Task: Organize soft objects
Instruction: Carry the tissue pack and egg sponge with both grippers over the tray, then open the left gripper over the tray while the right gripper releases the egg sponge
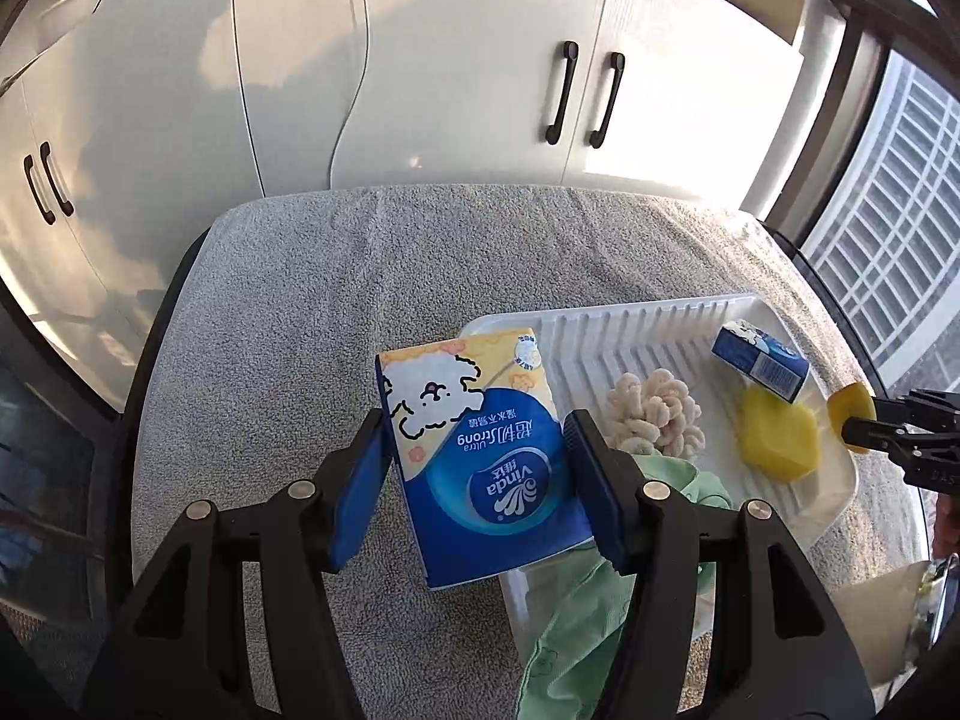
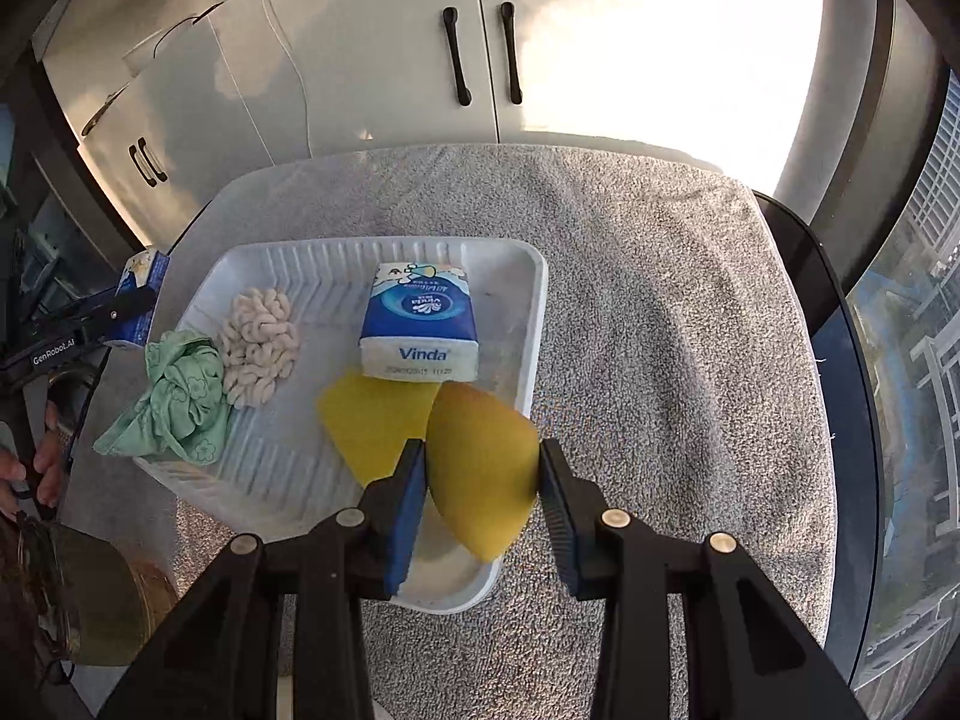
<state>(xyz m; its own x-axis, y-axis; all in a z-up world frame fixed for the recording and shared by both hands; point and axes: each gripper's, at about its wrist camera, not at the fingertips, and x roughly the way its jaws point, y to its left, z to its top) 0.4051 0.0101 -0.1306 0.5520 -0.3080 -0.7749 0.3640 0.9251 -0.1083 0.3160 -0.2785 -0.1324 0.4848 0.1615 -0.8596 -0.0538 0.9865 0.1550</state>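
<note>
- The step in hand looks like loading the last soft things into the white tray (image 2: 528,300), which sits on the towel-covered tabletop (image 2: 660,300); both tongs carry something at once.
- The left tongs (image 1: 477,468) grip a tissue pack (image 1: 480,450) across its width. The blue pads (image 1: 360,498) press both sides, so the jaws stand about as wide as the pack, which hangs above the tray's left edge, partly over the towel.
- That pack is a soft plastic wrap, blue below and yellow above with a white cartoon dog and "Vinda" printed on it; its sides dent slightly at the pads.
- Its next move probably calls for carrying it right, over a bare part of the tray, lowering it and then letting go, clear of the green cloth (image 2: 174,402) draped over the tray's near-left corner.
- In the tray, left to right: the green cloth, a cream knitted bundle (image 2: 258,354), a smaller tissue pack (image 2: 420,324) and a yellow sponge (image 2: 372,426) lying flat under its edge.
- The right tongs (image 2: 483,474) hold a second sponge (image 2: 480,468), squeezed edge-on between moderately parted jaws, above the tray's near-right corner.
- It likely needs lowering beside the flat sponge before release; being springy, it may bounce when freed.
</note>
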